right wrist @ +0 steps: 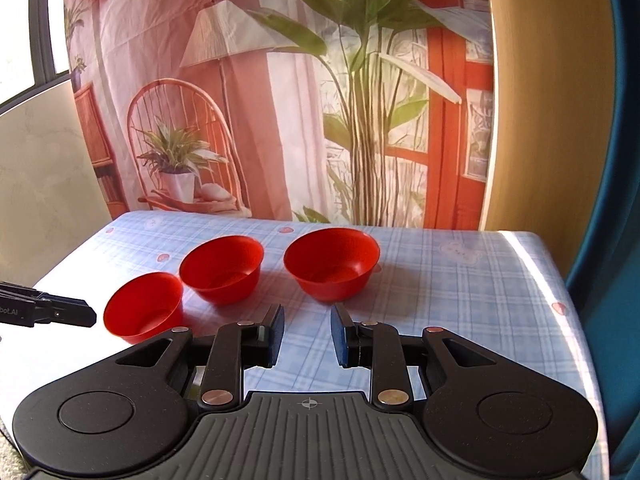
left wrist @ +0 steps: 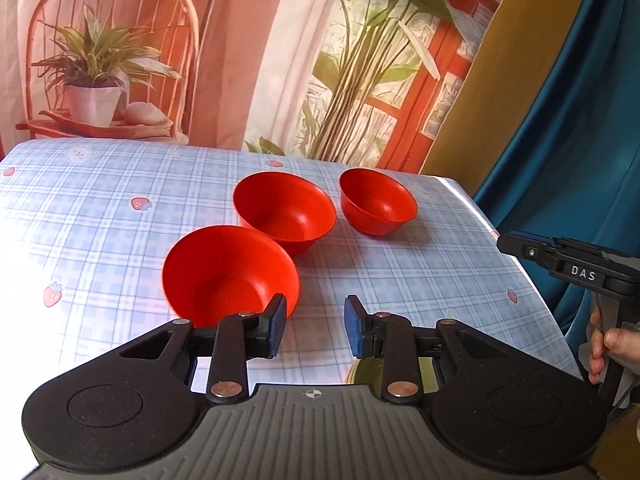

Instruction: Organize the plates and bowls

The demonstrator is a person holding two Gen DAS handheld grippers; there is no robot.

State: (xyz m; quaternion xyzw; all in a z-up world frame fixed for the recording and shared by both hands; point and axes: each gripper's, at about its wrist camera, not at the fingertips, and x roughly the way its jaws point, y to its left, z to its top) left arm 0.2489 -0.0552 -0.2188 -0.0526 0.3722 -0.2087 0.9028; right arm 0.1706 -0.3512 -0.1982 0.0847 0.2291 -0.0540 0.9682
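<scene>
**Both grippers apart and empty above three red bowls**

The left gripper [left wrist: 315, 326] has its blue-padded jaws spread a modest way, with only the blue-and-white checked cloth of the bench [left wrist: 100, 216] showing in the gap. Nothing is pinched. Its left fingertip [left wrist: 277, 320] overlaps the rim of the nearest red plastic bowl [left wrist: 230, 276] in the left wrist view, at about 10 o'clock from the gap; whether it touches that rim I cannot tell.

The right gripper [right wrist: 307, 334] is also parted, a little narrower, and it holds nothing; the checked cloth shows between its pads. It appears in the left wrist view too, at 3 o'clock by the bench's right edge [left wrist: 568, 264], carried by a person's hand [left wrist: 610, 346].

Three round red plastic bowls stand upright and open on the bench, in a loose diagonal row. In the left wrist view, the middle red bowl [left wrist: 285, 210] sits at 1 o'clock from the nearest one, with their outlines overlapping, and the far red bowl [left wrist: 378, 202] stands apart at 3 o'clock from the middle one. None is nested in another.

A printed backdrop [left wrist: 240, 60] of a chair, potted plants and a red window frame hangs behind the bench at 12 o'clock.
</scene>
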